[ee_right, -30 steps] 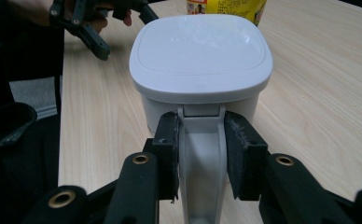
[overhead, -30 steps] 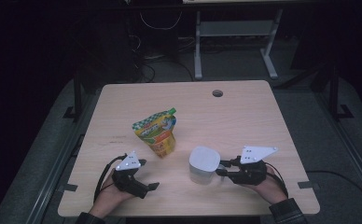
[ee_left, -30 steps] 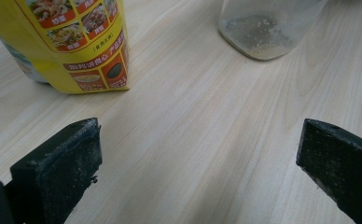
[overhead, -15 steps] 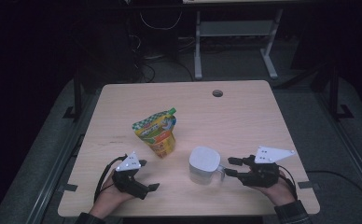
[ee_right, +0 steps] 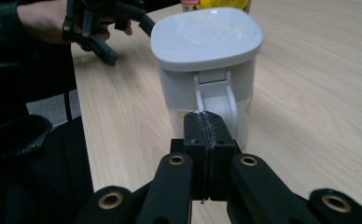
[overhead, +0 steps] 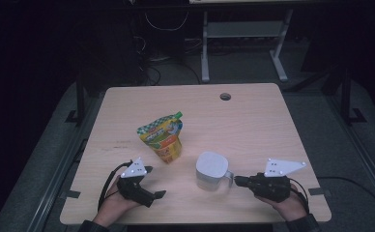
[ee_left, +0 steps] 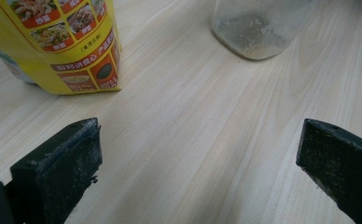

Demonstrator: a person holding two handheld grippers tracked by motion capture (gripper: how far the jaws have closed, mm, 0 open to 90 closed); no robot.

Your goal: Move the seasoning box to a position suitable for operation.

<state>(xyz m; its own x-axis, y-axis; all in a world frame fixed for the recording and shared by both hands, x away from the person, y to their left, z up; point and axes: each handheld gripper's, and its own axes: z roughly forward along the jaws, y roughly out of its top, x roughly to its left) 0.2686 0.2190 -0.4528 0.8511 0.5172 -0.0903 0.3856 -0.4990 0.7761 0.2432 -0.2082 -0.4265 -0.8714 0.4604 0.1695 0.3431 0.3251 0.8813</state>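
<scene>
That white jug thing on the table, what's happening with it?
A person sits at a wooden table with a gripper in each hand. The right gripper has just closed its jaws; they meet right at the handle of the white lidded jug, but whether they pinch it is hard to tell. The left gripper rests on the table with its jaws wide open, holding nothing. A yellow food pouch stands upright beside the jug.

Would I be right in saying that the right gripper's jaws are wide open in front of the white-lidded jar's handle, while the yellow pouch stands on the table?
Not quite: the right gripper has its jaws shut together at the jar's handle, as the right gripper view shows. The yellow pouch does stand on the table.
</scene>
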